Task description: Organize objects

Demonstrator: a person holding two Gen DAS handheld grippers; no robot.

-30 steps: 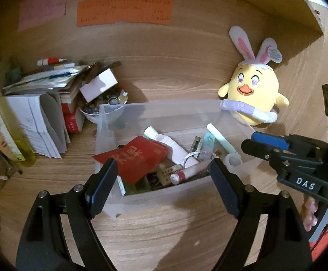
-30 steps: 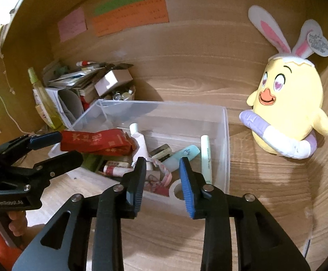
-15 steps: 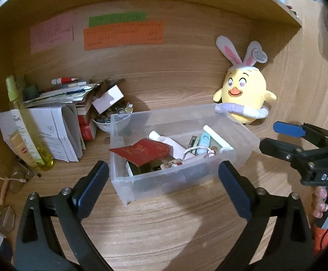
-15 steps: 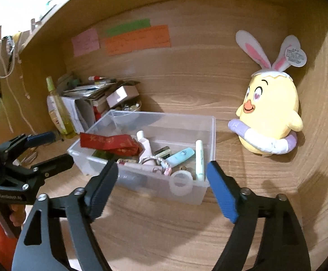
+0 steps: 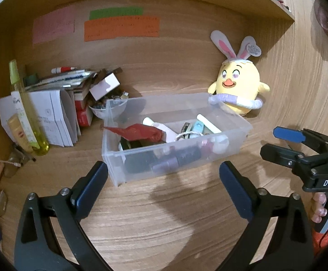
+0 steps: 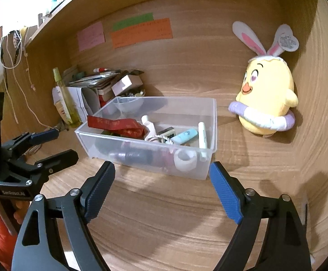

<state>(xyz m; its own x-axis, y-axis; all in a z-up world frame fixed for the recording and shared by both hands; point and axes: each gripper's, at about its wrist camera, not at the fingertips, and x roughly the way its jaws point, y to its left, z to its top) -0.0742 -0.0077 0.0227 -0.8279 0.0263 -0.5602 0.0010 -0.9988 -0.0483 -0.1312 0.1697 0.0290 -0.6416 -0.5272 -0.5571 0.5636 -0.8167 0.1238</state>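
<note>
A clear plastic bin (image 5: 231, 140) (image 6: 145, 155) stands on the wooden desk. It holds a red packet (image 5: 139, 133) (image 6: 116, 125), a white tube (image 6: 149, 124), a light-blue item (image 6: 184, 135), a white stick (image 6: 201, 133) and a white tape roll (image 6: 185, 158). My left gripper (image 5: 162, 169) hovers open just in front of the bin's near wall, with nothing between its fingers. My right gripper (image 6: 162, 167) is open too, empty, in front of the bin's right half. Each gripper shows at the edge of the other's view (image 5: 283, 144) (image 6: 51, 144).
A yellow plush chick (image 5: 238, 85) (image 6: 267, 90) with rabbit ears sits right of the bin against the back wall. On the left are stacked books and papers (image 5: 57, 113), a yellow-green bottle (image 5: 26, 113) and a small bowl (image 5: 100, 110). Sticky notes (image 5: 121, 28) hang on the wall.
Both grippers have drawn back from the bin, which looks smaller and farther now. The right jaws went from nearly shut to wide open, and the left jaws widened too. The bin has stayed put.
</note>
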